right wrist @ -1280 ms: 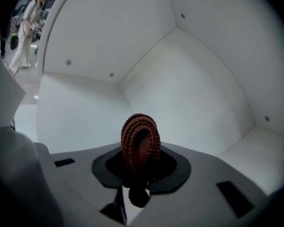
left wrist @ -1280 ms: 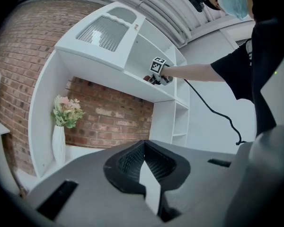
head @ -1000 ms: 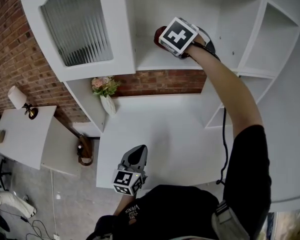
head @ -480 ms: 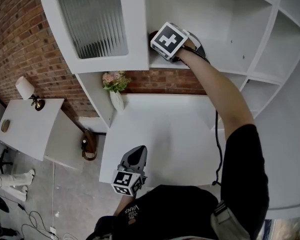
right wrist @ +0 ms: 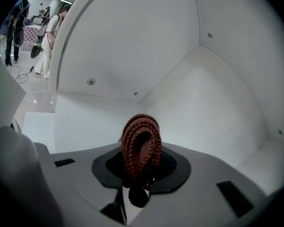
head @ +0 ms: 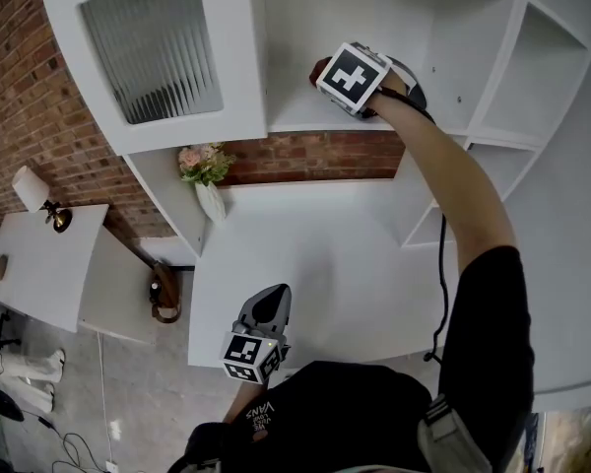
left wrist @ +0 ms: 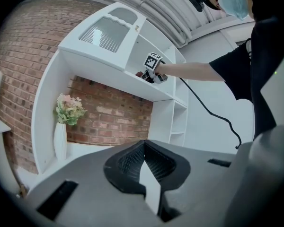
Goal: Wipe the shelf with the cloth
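The right gripper (head: 325, 73) reached into the shelf (head: 300, 118) near its left edge, fingers clamped on the folded red-brown cloth (right wrist: 141, 146). The left gripper (head: 269, 306) hung over the desk's (head: 325, 244) near edge, fingers together and empty.

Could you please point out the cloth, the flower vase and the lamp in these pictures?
cloth (right wrist: 141, 145), right gripper view, on the front of its folded red knitted loop.
flower vase (head: 212, 206), head view, on its white body.
lamp (head: 32, 188), head view, on its white shade.
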`<state>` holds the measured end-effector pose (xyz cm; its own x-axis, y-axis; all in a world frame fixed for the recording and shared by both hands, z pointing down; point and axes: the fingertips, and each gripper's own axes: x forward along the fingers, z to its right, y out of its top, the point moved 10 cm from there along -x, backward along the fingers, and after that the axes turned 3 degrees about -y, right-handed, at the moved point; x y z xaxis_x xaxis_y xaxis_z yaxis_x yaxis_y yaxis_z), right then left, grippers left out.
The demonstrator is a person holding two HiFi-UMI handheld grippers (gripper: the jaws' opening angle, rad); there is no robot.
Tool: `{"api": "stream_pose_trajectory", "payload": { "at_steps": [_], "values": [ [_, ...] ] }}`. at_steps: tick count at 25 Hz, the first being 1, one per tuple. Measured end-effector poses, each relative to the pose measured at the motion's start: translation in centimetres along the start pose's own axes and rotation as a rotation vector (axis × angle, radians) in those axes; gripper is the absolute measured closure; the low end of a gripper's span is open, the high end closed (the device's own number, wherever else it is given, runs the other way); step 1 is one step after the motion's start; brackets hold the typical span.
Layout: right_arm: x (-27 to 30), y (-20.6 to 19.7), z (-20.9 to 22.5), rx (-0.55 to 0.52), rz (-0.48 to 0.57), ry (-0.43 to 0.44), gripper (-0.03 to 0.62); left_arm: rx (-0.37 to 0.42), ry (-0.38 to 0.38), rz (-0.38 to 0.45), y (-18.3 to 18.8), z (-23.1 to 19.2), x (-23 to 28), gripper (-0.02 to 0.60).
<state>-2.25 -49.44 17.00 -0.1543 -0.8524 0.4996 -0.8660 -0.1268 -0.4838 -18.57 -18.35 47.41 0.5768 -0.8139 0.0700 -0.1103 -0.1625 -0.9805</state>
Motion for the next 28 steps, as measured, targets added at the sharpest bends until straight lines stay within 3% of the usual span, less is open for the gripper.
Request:
{"api": "stream_pose_trajectory", "payload": {
  "at_steps": [11,18,20,28],
  "values": [
    [-0.9,-8.1,4.3,-0.048,-0.218,-0.118,0.505,0.009,-0.117,-0.028,-0.6,1.3,3.2,0.574],
    [-1.0,-12.1,5.0,-0.290,-0.515,-0.237,0.505,0.009,-0.151,-0.034,-0.8,2.1,3.9,0.574],
    [-0.9,-12.8,5.0,-0.316,-0.571,-0.255,0.505,0.009,-0.154,-0.035,-0.8,2.1,3.9,0.574],
    [-1.6,-12.7,5.7,-0.232,-0.521,-0.252,0.505,0.005,-0.145,-0.038,-0.7,1.7,3.3,0.574]
  ]
}}
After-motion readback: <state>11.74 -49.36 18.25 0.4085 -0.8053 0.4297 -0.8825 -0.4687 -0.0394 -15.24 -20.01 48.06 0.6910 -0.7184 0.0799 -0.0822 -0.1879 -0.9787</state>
